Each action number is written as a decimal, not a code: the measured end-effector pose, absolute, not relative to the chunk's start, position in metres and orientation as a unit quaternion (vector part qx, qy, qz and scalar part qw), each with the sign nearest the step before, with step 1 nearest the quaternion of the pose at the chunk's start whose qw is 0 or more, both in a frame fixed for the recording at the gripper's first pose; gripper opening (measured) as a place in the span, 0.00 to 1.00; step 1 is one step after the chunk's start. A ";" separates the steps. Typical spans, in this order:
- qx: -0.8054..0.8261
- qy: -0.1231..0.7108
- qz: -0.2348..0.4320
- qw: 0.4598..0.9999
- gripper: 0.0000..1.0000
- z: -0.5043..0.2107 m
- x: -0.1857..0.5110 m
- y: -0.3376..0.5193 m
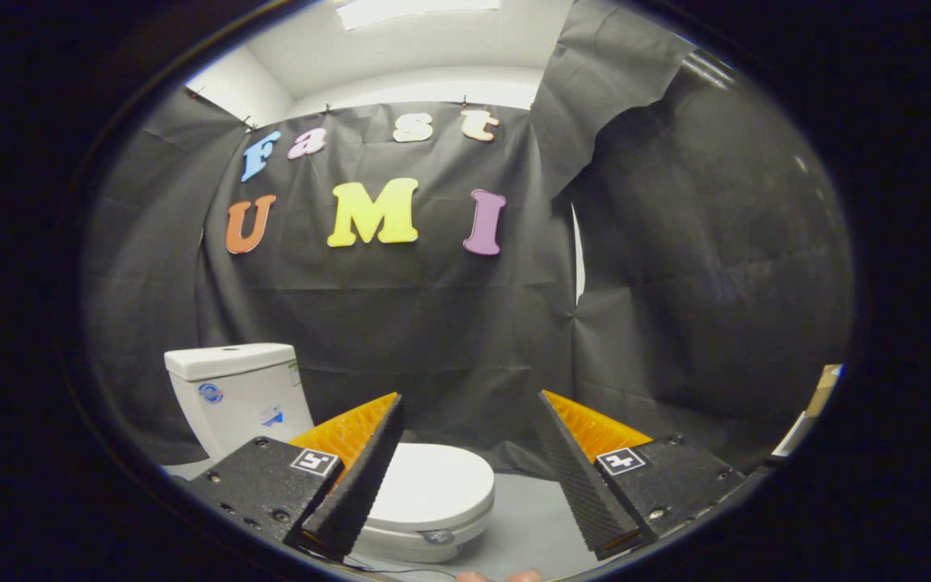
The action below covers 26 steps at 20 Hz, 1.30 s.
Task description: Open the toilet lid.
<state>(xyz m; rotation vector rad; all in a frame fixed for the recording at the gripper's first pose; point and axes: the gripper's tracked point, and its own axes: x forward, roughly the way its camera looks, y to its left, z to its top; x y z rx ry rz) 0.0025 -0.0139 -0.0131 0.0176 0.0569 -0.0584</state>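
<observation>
A white toilet stands low against the black cloth wall. Its lid [433, 485] lies flat and closed over the bowl, and the tank [235, 388] rises behind it on the left. My gripper [469, 400] hovers above and nearer than the toilet, open, with nothing between its fingers. The left finger [360, 477] overlaps the lid's left side in the gripper view; the right finger [583, 477] is out to the right of the bowl. I cannot see any contact with the lid.
Grey floor [526, 517] spreads to the right of the bowl. Black cloth walls close in behind and on the right. A pale box edge [809, 412] shows at the far right. A fingertip of a person's hand [498, 576] peeks below the fingers.
</observation>
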 end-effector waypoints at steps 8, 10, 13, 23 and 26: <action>0.009 0.066 -0.042 0.997 1.00 -0.038 0.006 -0.018; 0.016 0.070 -0.041 0.997 1.00 -0.041 0.006 -0.018; 0.045 0.103 -0.037 0.993 1.00 -0.060 0.008 -0.012; 0.168 0.305 -0.046 0.936 1.00 -0.161 -0.001 0.001; 0.209 0.345 -0.043 0.914 1.00 -0.179 -0.007 0.008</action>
